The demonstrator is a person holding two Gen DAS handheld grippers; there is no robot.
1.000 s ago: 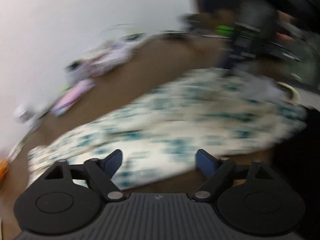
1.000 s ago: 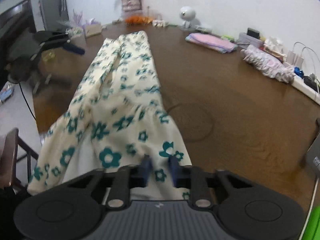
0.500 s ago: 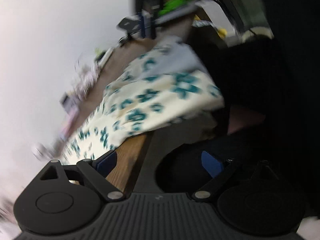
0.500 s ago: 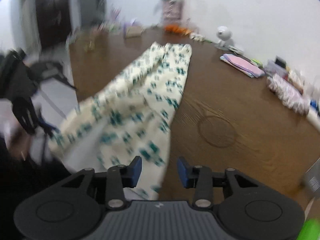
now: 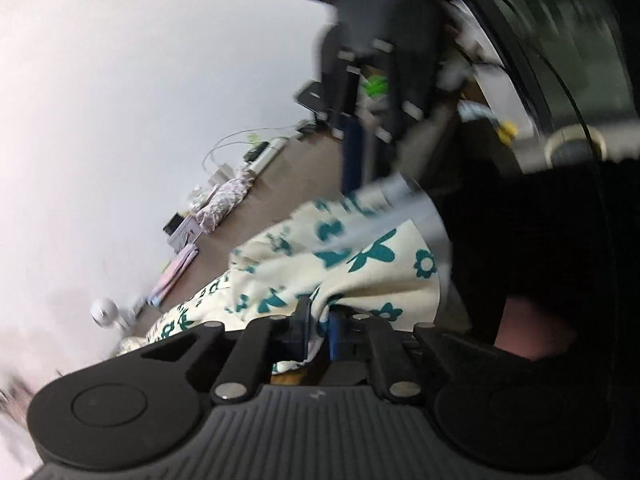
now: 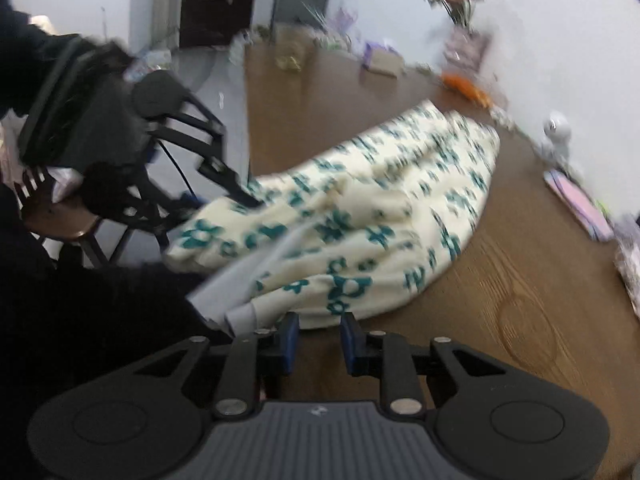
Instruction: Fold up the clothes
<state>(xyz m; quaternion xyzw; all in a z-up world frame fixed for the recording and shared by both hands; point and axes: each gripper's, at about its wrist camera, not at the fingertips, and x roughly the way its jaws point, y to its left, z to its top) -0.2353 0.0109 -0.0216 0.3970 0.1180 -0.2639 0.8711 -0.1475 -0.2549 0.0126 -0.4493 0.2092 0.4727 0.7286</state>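
Note:
A cream garment with teal flowers (image 6: 380, 220) lies bunched on the brown table (image 6: 520, 320), its grey inner waistband (image 6: 240, 280) turned up at the near edge. My left gripper (image 5: 318, 320) is shut on a fold of the garment (image 5: 360, 264) near the table's edge. The right wrist view shows the same left gripper (image 6: 244, 196) pinching the cloth's left edge. My right gripper (image 6: 318, 340) is open just short of the garment's near hem, with nothing between its fingers.
A folded pink cloth (image 6: 580, 208), a small white camera (image 6: 558, 132), a flower vase (image 6: 464, 40) and an orange item (image 6: 464, 84) line the far wall side. A chair (image 6: 60, 216) and the person's dark sleeve (image 6: 80, 320) are at the left.
My right gripper let go of the garment's hem and opened. My left gripper swung to the table's edge and shut on the cloth. The garment has gone from stretched out to bunched.

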